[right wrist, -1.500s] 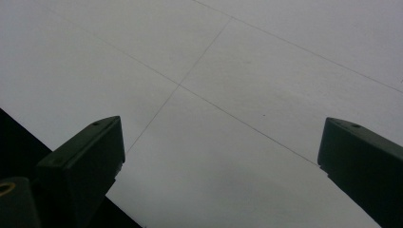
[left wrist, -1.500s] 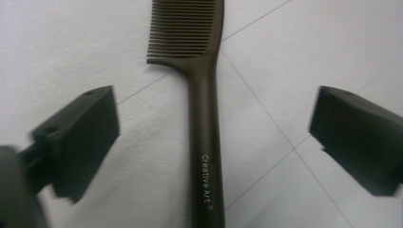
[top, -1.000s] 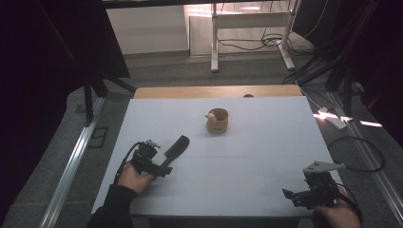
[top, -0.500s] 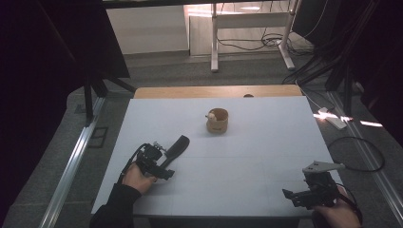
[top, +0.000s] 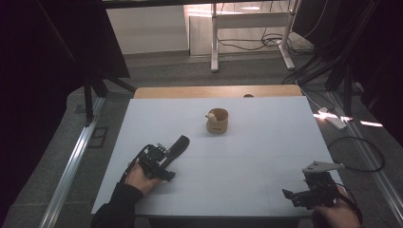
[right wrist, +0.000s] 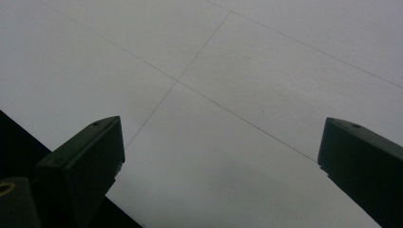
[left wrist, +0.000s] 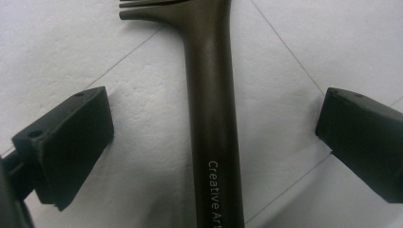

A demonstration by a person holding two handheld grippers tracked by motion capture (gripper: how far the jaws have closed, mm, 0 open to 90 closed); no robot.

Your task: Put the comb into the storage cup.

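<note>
While the left gripper (top: pixel 159 159) is kept low over the near left part of the white table (top: pixel 266 142), its jaws are spread wide on both sides of a dark brown comb (left wrist: pixel 211 118), and no contact with the handle is seen. The comb is laid flat on the table, its teeth pointing away from the person and its handle running between the two jaws; in the left gripper view, pale letters are printed near the handle's end. Further to the middle, towards the far side, a small wooden cup (top: pixel 217 121) is placed upright, well apart from the comb, with something pale at its rim that cannot be identified. At the near right corner the right gripper (top: pixel 304 195) is held, its jaws wide apart and nothing gripped between them.
</note>
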